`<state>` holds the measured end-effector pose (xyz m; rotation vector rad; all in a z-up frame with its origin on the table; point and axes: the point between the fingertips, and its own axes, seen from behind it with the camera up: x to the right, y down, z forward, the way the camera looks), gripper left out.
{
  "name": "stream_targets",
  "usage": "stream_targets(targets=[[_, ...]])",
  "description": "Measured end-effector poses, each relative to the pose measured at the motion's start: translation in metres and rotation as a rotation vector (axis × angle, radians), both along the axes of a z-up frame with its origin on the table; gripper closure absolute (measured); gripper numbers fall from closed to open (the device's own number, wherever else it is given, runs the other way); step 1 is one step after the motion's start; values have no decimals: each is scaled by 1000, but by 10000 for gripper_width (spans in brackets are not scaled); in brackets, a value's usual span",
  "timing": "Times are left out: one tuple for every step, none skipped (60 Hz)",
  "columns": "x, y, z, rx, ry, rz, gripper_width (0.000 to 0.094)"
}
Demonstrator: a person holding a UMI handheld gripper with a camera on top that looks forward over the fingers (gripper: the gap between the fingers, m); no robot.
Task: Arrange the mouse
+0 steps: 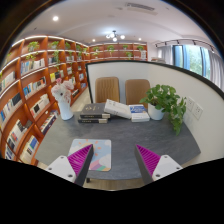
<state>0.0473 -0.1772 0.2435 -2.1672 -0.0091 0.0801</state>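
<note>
A pastel, multicoloured mouse mat [98,154] lies on the grey table [125,135], just ahead of my left finger. No mouse shows anywhere in the view. My gripper [112,160] hovers over the table's near edge, open, with nothing between its magenta pads [148,159].
Stacks of books [95,113] and more books [124,109] lie at the table's far side. A potted plant [165,101] stands at the far right, a white figure [65,100] at the far left. Two chairs [107,88] stand behind. Bookshelves [30,90] line the left wall.
</note>
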Motion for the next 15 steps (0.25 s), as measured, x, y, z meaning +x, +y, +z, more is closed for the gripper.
stream_targets(targets=[[0,-1,1,-1,3,0,110],[0,-3,2,-1,6,-1,110],[1,-3,2,0,8,-3,110],[1,-4,2,1,9,-4,109],[2,-5,3,2,10,-6,108],[2,-6,3,2,10,-7,110],[2,-6,2,3,10,-7,110],[2,-7,2,3,11,-8,110],[3,-7,2,3,11,-9,111],[3,-8,2,3,11,-9,111],[3,-8,2,2,12,-8,111],[2,-9,2,1,13,-7,111],[2,-9,1,0,14,-6,110],[2,-11,0,-2,16,-5,110],[1,-12,0,-4,17,-4,111]])
